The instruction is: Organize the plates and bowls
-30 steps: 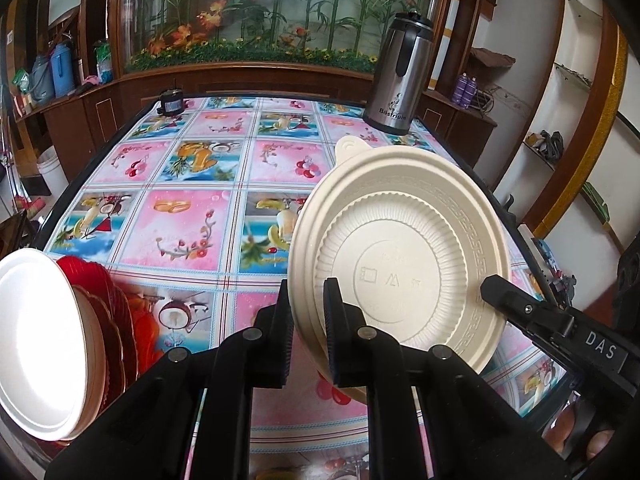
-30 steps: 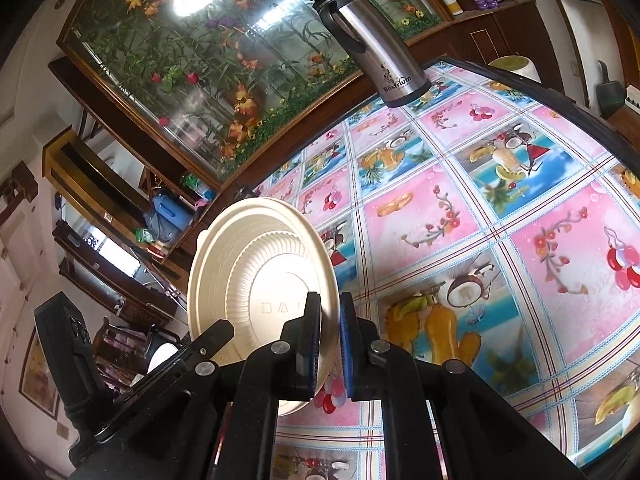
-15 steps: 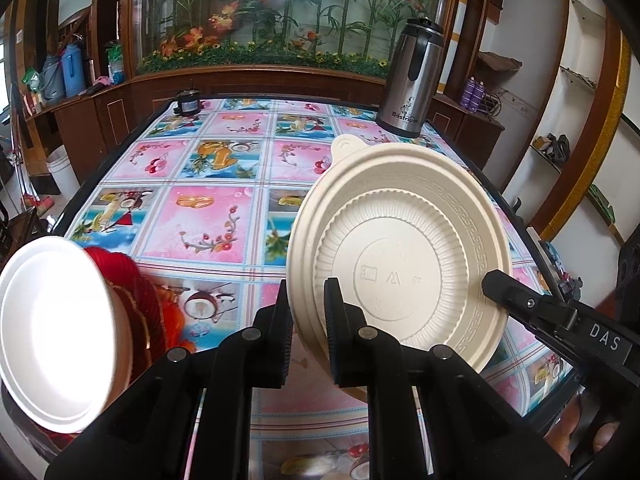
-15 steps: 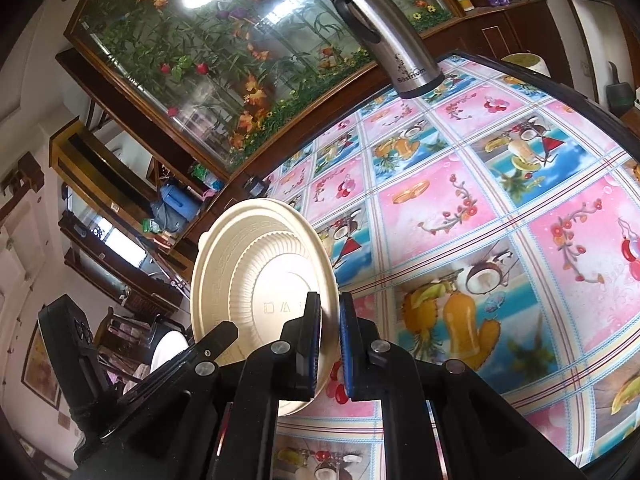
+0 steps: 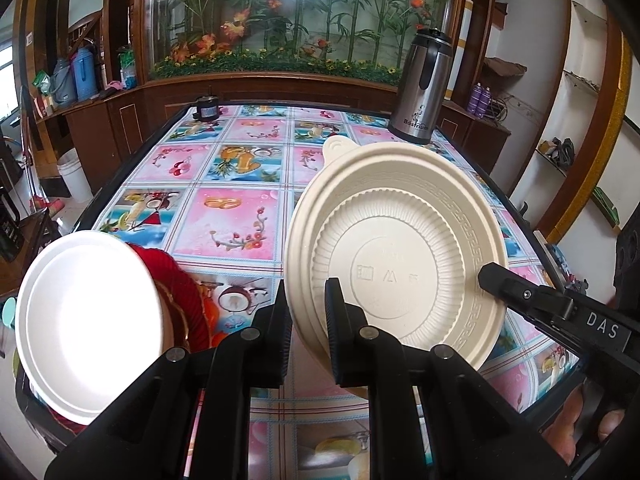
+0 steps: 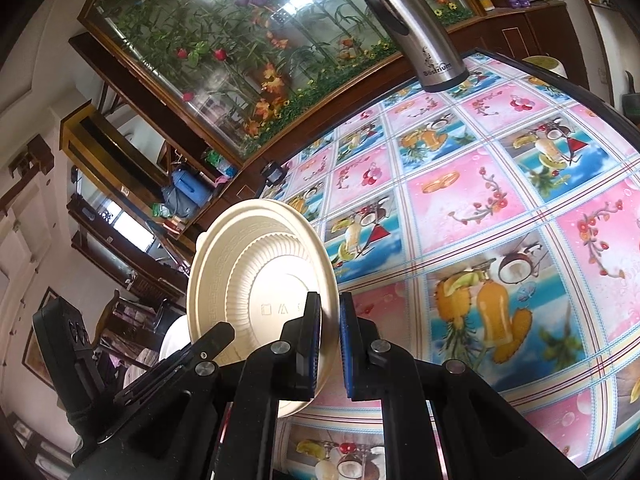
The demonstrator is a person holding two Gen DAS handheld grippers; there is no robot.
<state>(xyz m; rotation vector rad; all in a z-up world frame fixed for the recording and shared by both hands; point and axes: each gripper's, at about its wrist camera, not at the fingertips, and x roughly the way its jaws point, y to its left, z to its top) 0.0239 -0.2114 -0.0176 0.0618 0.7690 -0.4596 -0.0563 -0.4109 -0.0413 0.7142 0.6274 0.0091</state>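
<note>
A cream ribbed bowl (image 5: 400,264) is held on edge above the table, its underside facing both cameras. My left gripper (image 5: 306,332) is shut on its lower left rim. My right gripper (image 6: 330,340) is shut on the opposite rim of the same cream bowl (image 6: 256,280). The right one's finger (image 5: 520,292) shows at the bowl's right side in the left wrist view. At the left, a white plate (image 5: 88,320) leans against several red plates (image 5: 180,280). I cannot tell whether the bowl's doubled rim is one bowl or two nested.
The table (image 5: 232,216) wears a pink and blue fruit-print cloth. A steel thermos jug (image 5: 424,92) stands at its far right corner and a small black object (image 5: 207,108) at the far edge. Wooden cabinets and a glass flower display lie behind. A hand (image 5: 580,428) shows bottom right.
Both grippers have shifted together with the cream bowl still clamped. In the left wrist view the white and red plates have come further into the frame, and the jug has slid right.
</note>
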